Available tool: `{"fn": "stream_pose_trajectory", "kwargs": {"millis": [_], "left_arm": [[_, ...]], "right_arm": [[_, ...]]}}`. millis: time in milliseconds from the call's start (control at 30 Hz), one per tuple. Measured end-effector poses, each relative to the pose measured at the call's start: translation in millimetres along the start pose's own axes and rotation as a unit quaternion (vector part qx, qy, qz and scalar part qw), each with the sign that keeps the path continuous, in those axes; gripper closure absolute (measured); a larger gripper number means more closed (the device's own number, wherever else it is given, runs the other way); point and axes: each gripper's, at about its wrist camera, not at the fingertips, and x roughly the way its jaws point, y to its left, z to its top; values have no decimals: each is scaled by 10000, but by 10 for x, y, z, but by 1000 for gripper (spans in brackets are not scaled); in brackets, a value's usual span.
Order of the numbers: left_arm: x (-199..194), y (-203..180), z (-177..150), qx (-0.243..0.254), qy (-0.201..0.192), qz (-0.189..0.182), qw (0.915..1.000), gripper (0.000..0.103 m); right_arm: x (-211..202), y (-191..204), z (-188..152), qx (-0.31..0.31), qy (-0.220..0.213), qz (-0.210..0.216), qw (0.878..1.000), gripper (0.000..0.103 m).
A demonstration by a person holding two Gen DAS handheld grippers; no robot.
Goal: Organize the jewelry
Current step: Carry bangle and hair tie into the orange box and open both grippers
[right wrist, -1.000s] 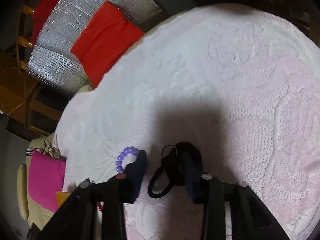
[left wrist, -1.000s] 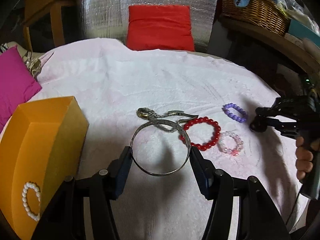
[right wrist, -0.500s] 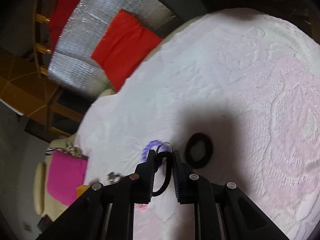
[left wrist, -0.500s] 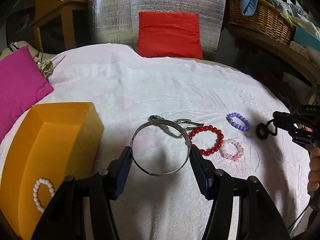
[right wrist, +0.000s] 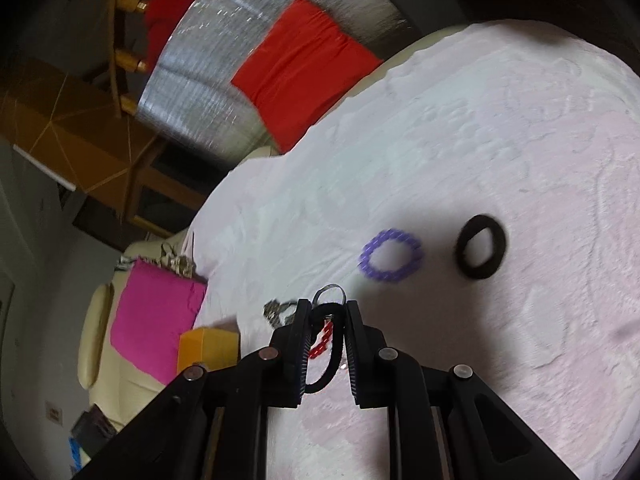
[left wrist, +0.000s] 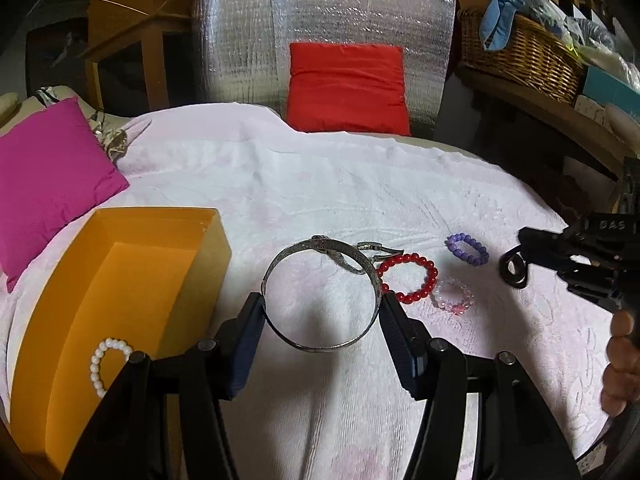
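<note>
left gripper (left wrist: 322, 312) clamps a silver metal bangle (left wrist: 322, 294) beside the orange box (left wrist: 120, 280); right gripper (right wrist: 328, 320) pinches a black cord loop (right wrist: 329, 350).

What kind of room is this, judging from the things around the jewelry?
Probably a living space at home: the jewelry lies on a white cloth over a soft surface with a pink cushion and a red cushion, and a cluttered wicker basket stands nearby.

bare bedspread (left wrist: 320, 184) beyond bracelets (left wrist: 408, 278)
</note>
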Motion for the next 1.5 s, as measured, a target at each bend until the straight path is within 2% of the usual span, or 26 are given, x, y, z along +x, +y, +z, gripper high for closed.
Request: {"fn": "stream_pose_trajectory", "kwargs": {"millis": [200, 333, 433, 500, 567, 700, 767, 900, 1200, 1333, 1500], "left_arm": [[-327, 87, -63, -57, -343, 145, 9993, 43], [-687, 306, -155, -260, -591, 252, 9976, 43], [-939, 536, -217, -296, -727, 494, 9957, 43], [-1090, 732, -250, -292, -815, 786, 9931, 43], [-1182, 912, -277, -372, -832, 953, 9913, 43], [-1346, 1403, -381, -682, -799, 1298, 9860, 43], [-1370, 1608, -448, -751, -763, 1550, 9821, 43], [-1321, 1915, -592, -836, -562, 1801, 9785, 42], [-1001, 2235, -913, -928, 172, 1856, 9781, 42], [-1006, 2274, -950, -986, 229, 1929, 9760, 42], [-1066, 2311, -909, -993, 210, 2084, 9728, 42]], "right_arm": [[102, 293, -239, -420, 50, 41, 9991, 85], [104, 484, -482, -740, 30, -5, 9973, 85], [139, 633, -704, -814, 163, 44, 9965, 85], [183, 790, -849, -915, 286, 57, 9954, 85], [247, 1061, -992, -1104, 419, 95, 9930, 85], [390, 1678, -1223, -1634, 571, 169, 9848, 85], [475, 1907, -1324, -1815, 638, 184, 9811, 85], [717, 2320, -1582, -2099, 866, 123, 9738, 85], [1250, 2687, -2024, -2359, 1357, -302, 9618, 85], [1425, 2747, -2097, -2459, 1397, -544, 9576, 85], [1411, 2824, -2053, -2468, 1298, -562, 9587, 81]]}}
